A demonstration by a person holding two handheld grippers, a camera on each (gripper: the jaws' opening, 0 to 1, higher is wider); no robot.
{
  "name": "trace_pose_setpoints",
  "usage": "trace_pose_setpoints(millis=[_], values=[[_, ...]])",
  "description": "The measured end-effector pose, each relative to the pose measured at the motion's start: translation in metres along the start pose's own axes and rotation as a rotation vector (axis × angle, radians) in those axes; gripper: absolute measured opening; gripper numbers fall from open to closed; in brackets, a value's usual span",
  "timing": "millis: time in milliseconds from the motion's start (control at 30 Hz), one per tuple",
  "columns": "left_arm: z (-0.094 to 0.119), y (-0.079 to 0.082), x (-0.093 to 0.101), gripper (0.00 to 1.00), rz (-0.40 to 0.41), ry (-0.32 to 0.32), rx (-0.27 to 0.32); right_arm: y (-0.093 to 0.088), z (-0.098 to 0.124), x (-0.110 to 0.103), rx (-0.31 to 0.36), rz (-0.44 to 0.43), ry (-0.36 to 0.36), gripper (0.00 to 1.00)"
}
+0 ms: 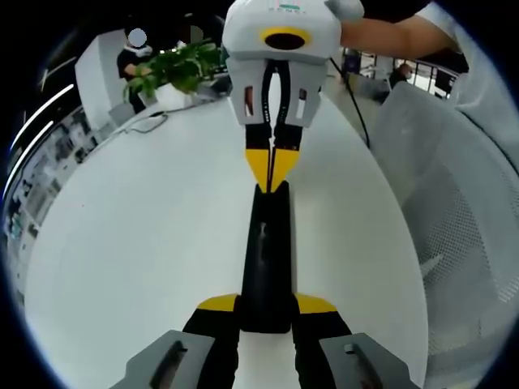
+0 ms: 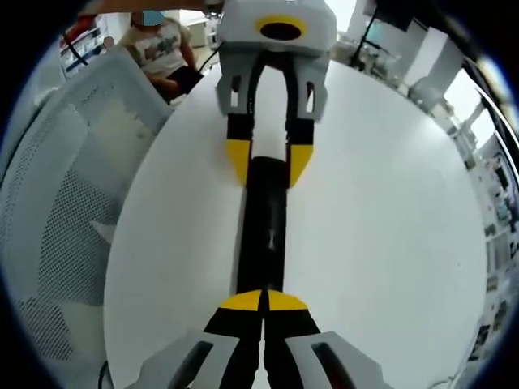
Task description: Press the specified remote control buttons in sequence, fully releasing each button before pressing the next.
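The black remote [image 1: 266,259] lies lengthwise on the white table [image 1: 138,243] – the left gripper [image 1: 266,312] clamps its near end, while the right gripper [image 2: 264,301], jaws together, rests its tips on the opposite end.

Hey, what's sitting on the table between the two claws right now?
The black remote spans that stretch: the left claw grips one end, and the shut right claw meets the other. Both gripper views show it.
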State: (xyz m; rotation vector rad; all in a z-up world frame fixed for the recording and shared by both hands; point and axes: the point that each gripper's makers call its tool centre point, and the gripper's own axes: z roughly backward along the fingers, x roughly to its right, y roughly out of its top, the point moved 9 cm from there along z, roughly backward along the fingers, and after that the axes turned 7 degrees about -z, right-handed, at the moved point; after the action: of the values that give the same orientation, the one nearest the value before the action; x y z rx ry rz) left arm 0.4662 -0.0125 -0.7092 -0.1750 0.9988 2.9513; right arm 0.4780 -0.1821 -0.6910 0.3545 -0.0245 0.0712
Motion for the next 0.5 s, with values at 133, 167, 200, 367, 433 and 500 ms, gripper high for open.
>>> trace_pose_setpoints(millis=[133,167,200,367,433,500], values=[[0.0003,0.0001,0.0002,0.24,0.0,0.0,0.002,-0.0011,0.0004,0.0016,0.001,-0.009,0.004,0.0],[0.0003,0.0002,0.0002,0.24,0.0,0.0,0.002,-0.0014,0.0005,0.0017,0.004,-0.01,0.005,0.0],[0.0004,0.0002,0.0003,0.24,0.0,0.0,0.002,-0.0015,0.0004,0.0016,0.006,-0.013,0.005,0.0],[0.0001,-0.0002,-0.0004,0.24,-0.001,-0.001,0.003,-0.0015,0.0001,0.0011,0.006,-0.017,0.001,0.0],[0.0,-0.0003,-0.0005,0.24,-0.001,-0.002,0.003,-0.0025,0.0004,0.0011,0.017,-0.027,-0.001,0.0],[-0.0002,-0.0007,-0.001,0.24,-0.001,-0.001,0.004,-0.004,0.0007,0.0014,0.033,-0.039,-0.001,0.0]])
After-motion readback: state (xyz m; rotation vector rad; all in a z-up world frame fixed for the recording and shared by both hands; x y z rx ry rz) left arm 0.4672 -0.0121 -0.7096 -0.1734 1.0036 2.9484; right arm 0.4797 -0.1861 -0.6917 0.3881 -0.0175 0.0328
